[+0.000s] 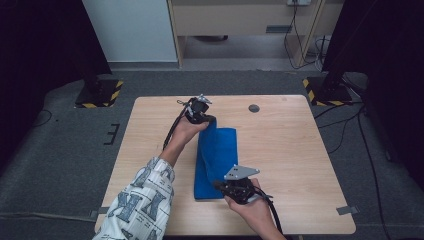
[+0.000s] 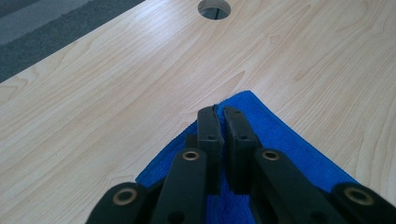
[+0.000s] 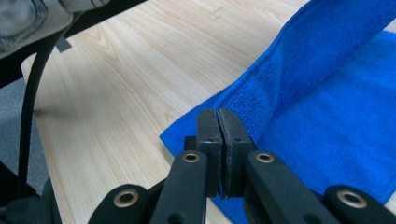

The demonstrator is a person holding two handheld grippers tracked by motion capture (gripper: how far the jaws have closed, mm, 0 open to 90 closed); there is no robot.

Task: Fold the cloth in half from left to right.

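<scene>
Cloth: a blue towel [image 1: 216, 162] lies near the middle of the wooden table [image 1: 295, 150], long side running away from the person, with its left part lifted and folded over toward the right.
Far corner: in the left gripper view the towel's corner [image 2: 243, 105] pokes out just past the jaw tips, raised off the wood.
Left gripper: the left gripper [image 1: 199, 112] sits at the towel's far end, its jaws pressed together on that corner of the blue towel.
Near corner: in the right gripper view the towel's edge [image 3: 187, 135] runs under the jaws, and a fold rises behind them.
Right gripper: the right gripper [image 1: 239, 186] is at the towel's near right end, jaws closed tight on the cloth there.
Person: a patterned sleeve [image 1: 145, 200] comes in from the lower left.
Table detail: a round cable hole [image 1: 254, 108] sits beyond the towel, well apart from it.
</scene>
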